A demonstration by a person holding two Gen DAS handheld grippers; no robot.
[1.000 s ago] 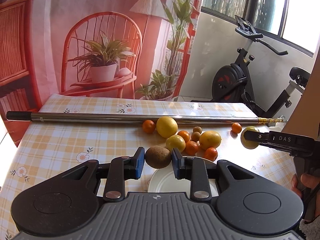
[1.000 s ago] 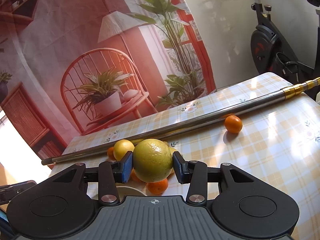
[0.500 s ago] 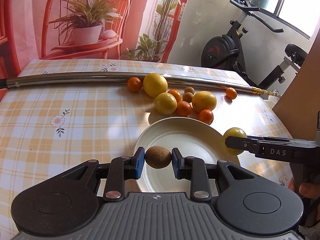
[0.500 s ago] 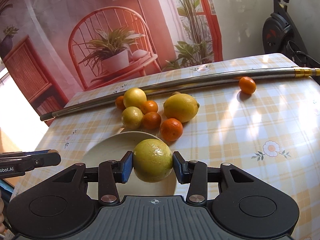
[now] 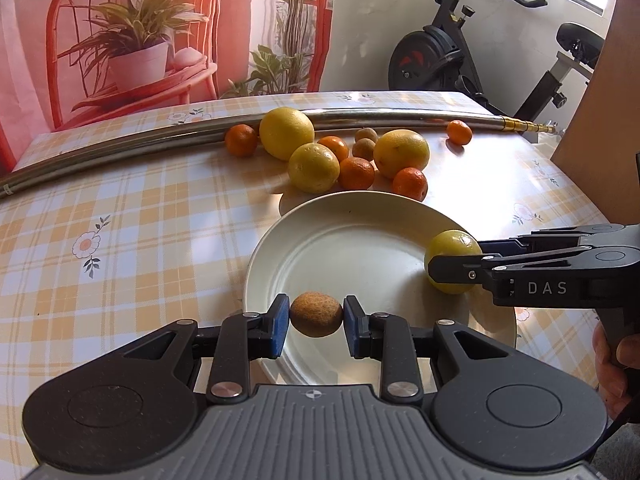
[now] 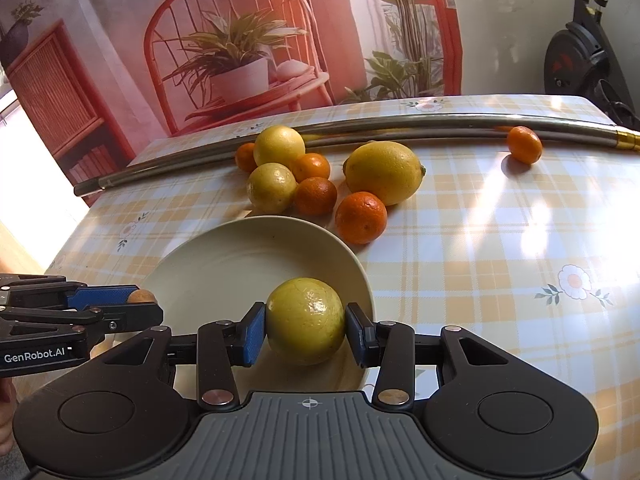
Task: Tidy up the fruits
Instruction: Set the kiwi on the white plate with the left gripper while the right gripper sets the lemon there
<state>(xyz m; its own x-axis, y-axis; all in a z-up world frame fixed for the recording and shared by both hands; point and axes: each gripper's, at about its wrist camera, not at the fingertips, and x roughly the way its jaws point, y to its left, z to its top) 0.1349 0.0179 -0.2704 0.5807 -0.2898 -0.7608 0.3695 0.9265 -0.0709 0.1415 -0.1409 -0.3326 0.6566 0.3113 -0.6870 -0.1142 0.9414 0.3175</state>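
My left gripper (image 5: 316,315) is shut on a small brown fuzzy fruit (image 5: 316,314), held just above the near part of a cream plate (image 5: 344,240). My right gripper (image 6: 306,322) is shut on a yellow-green round fruit (image 6: 305,320) over the plate's (image 6: 240,256) right rim. In the left wrist view that fruit (image 5: 454,266) and the right gripper come in from the right. Beyond the plate lie several oranges (image 5: 357,173), several lemons (image 5: 401,153) and two small brown fruits (image 5: 363,149).
A long steel pole (image 5: 160,140) lies across the far side of the checked tablecloth (image 5: 120,220), with one orange (image 5: 459,132) against it. A printed backdrop hangs behind the table. An exercise bike (image 5: 460,64) stands at the right. A hand (image 5: 612,364) grips the right tool.
Both grippers have come down and forward over the plate with their fruits still gripped. The plate and the fruit pile now look closer and larger.
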